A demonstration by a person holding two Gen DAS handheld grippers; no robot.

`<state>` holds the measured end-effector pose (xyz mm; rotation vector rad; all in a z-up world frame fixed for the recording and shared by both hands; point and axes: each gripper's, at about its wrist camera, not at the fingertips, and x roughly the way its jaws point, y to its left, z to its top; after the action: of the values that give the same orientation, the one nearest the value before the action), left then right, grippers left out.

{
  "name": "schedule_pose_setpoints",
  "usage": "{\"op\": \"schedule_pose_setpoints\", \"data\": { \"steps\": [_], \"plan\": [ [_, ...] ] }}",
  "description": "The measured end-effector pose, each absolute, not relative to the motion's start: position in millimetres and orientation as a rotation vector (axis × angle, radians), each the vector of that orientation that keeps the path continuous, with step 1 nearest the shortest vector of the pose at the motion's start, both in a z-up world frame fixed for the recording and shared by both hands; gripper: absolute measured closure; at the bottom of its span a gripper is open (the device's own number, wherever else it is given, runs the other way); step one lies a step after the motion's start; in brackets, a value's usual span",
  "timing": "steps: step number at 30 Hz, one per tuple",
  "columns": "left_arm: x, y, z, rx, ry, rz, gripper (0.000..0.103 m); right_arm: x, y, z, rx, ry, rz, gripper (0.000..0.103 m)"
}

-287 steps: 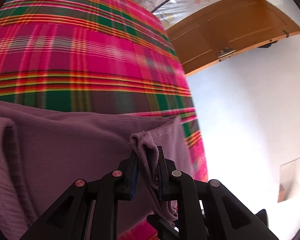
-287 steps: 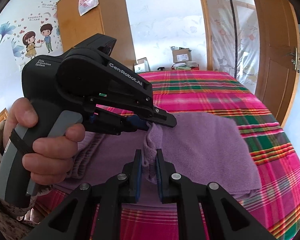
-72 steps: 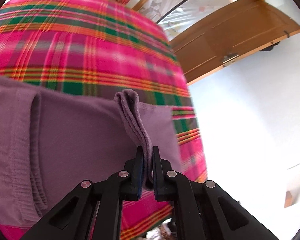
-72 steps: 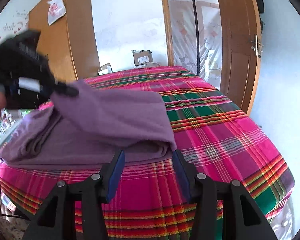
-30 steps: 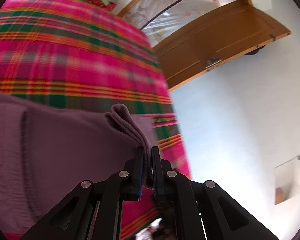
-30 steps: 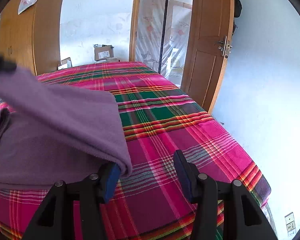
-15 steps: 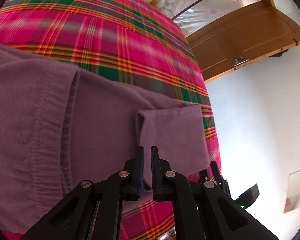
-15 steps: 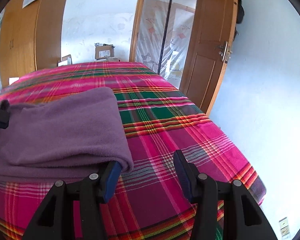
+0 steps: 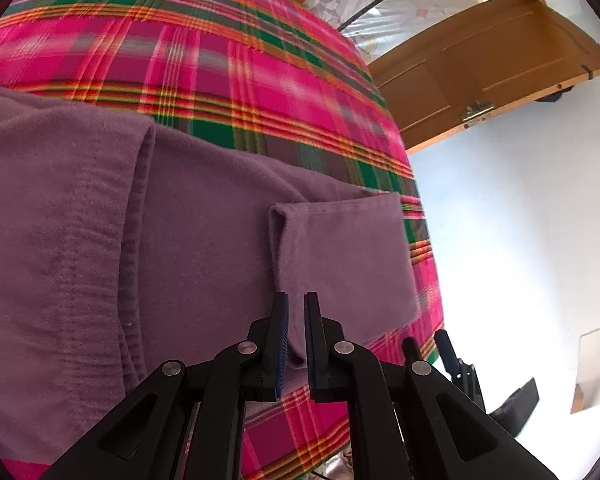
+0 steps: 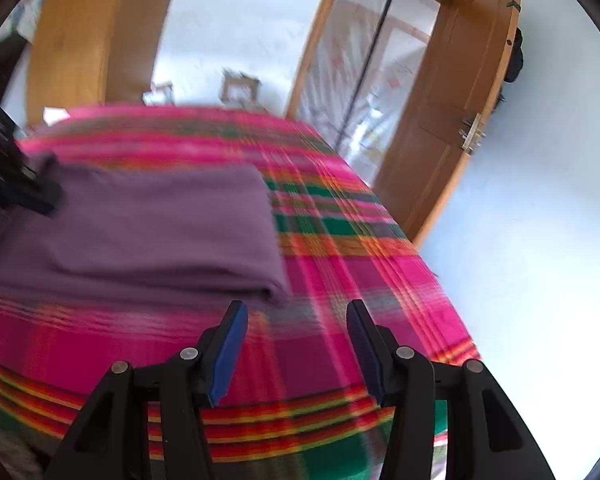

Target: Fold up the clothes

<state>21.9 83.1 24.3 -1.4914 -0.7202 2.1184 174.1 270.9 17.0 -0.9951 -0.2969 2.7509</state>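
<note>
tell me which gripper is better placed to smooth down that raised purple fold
Left. The left gripper has its nearly closed fingers on either side of the raised fold of the purple garment. The right gripper is open over bare plaid bedspread, off the garment's edge.

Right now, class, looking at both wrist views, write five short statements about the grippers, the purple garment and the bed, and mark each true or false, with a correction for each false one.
1. The purple fleece garment lies on a pink, green and orange plaid bedspread. True.
2. The right gripper is shut on the garment. False: its jaws stand wide apart, holding nothing.
3. The left gripper has a fold of purple cloth between its fingers. True.
4. The wooden door is painted blue. False: it is brown wood.
5. The garment hangs off the bed. False: it rests on top.
</note>
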Motion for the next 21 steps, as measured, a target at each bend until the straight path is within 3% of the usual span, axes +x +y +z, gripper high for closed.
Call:
{"op": "schedule_pose_setpoints", "data": {
  "steps": [4, 7, 13, 21],
  "plan": [
    [25, 81, 41, -1.433, -0.688, 2.163, 0.093, 165, 248, 17, -1.023, -0.282, 2.852, 0.051],
    [26, 80, 49, -1.411, -0.669, 2.175, 0.083, 158, 230, 16, -1.044, -0.27, 2.929, 0.051],
    [23, 74, 53, -1.423, -0.578, 2.258, 0.081, 145, 195, 16, -1.084, -0.242, 3.081, 0.051],
    [10, 64, 30, -1.497, -0.611, 2.214, 0.081, 137, 167, 4, -1.157, -0.299, 3.092, 0.051]
  ]
}}
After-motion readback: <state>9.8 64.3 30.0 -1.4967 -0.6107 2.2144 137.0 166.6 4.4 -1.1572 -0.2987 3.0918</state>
